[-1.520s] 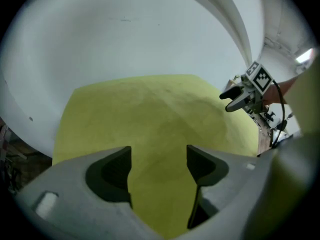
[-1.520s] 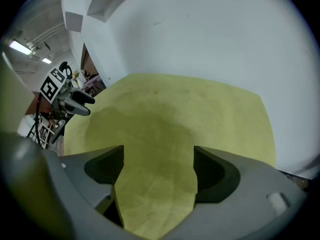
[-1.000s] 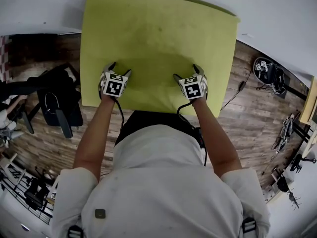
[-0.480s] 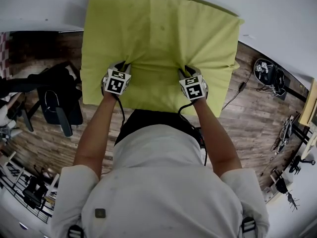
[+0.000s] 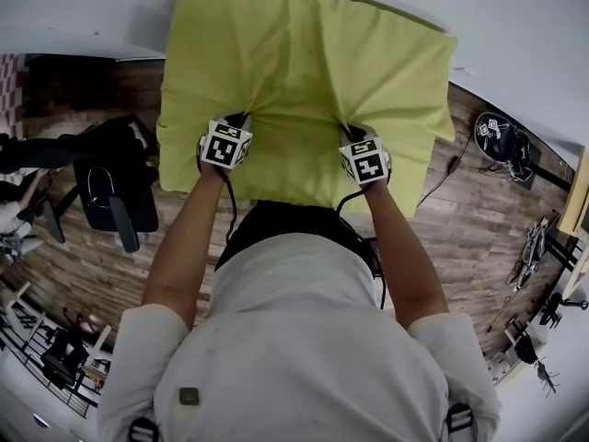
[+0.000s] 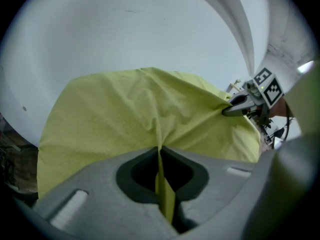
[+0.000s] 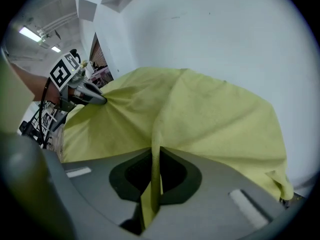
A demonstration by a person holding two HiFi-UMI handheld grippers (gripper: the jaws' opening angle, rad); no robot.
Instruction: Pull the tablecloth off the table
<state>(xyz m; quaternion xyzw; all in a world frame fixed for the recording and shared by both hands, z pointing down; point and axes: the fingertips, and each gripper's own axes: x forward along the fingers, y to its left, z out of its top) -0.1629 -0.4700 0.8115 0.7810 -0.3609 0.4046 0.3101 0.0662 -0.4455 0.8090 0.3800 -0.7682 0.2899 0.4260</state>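
Your left gripper (image 6: 160, 151) has jaws that have just been closing, and they now pinch a thin upright fold of the yellow-green tablecloth (image 6: 115, 109). The fold runs down through the dark gap between them. Your right gripper (image 7: 152, 154) has done the same: its jaws are pressed together on a ridge of cloth that stands up in the middle of its view.

In the head view, both pinches sit in the lower part of the tablecloth (image 5: 304, 53). The left gripper (image 5: 232, 120) is at left of centre and the right gripper (image 5: 354, 132) at right of centre, nearly level with each other, so neither hand leads.

Creases fan from each pinch toward the top of the frame, where most of the cloth lies spread against the white wall (image 5: 515, 26). The near hem hangs just below the jaws, toward your body. The surface underneath is fully covered.

The cloth lies beyond the jaws and you stand at the bottom of the frame above the wood floor (image 5: 460, 210), so the pull should probably come straight toward you, both hands together.
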